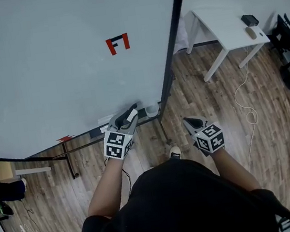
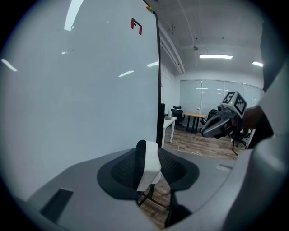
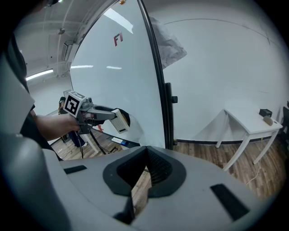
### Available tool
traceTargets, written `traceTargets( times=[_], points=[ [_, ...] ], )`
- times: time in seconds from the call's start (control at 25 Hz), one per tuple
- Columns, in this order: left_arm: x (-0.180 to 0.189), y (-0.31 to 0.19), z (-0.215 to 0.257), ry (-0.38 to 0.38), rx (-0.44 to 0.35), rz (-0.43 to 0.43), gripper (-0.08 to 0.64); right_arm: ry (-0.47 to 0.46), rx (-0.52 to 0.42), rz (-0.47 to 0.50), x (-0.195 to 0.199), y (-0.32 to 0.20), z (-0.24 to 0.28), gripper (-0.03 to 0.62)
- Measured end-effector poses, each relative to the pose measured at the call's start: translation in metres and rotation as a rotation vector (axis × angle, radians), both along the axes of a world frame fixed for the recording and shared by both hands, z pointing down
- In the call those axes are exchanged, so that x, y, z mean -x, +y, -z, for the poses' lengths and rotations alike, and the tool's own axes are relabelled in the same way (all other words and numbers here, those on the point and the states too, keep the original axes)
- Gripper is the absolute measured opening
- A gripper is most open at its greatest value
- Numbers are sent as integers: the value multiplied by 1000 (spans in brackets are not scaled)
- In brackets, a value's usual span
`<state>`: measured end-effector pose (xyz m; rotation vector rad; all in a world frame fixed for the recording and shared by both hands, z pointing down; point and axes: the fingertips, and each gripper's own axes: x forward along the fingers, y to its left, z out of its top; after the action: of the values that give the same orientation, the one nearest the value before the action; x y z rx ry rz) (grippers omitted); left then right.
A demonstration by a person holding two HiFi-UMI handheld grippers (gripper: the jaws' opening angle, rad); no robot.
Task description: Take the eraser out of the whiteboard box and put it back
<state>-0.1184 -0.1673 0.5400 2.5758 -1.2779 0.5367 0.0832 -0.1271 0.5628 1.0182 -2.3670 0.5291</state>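
My left gripper (image 1: 130, 113) is shut on the eraser (image 1: 132, 115), a white block with a dark felt side, held just in front of the whiteboard's (image 1: 49, 72) lower right corner. In the left gripper view the eraser (image 2: 149, 165) stands on edge between the two pads. A small white box (image 1: 152, 109) hangs at the board's bottom edge, just right of the eraser. From the right gripper view I see the left gripper (image 3: 113, 118) carrying the eraser (image 3: 118, 121). My right gripper (image 1: 190, 123) hovers over the floor to the right, jaws together, holding nothing.
A black frame post (image 1: 173, 40) edges the whiteboard, and its stand legs (image 1: 69, 161) spread over the wood floor. A white table (image 1: 229, 28) with small items stands at the back right. A white cable (image 1: 247, 110) trails on the floor. Office chairs (image 1: 285, 36) sit far right.
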Motion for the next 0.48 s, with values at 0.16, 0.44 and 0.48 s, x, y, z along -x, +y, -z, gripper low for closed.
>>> traceTargets(
  times=[0.16,0.44,0.48],
  points=[
    [6,8,1,-1,-1,0,153,5,0,0,1,7,0,-6],
    [16,19,-3,-4,6,5,153,16,7,-3,1,17,-3,-6],
    [17,21,-4,-4,7,5,153,17,7,-4,1,19,-4,-6]
  ],
)
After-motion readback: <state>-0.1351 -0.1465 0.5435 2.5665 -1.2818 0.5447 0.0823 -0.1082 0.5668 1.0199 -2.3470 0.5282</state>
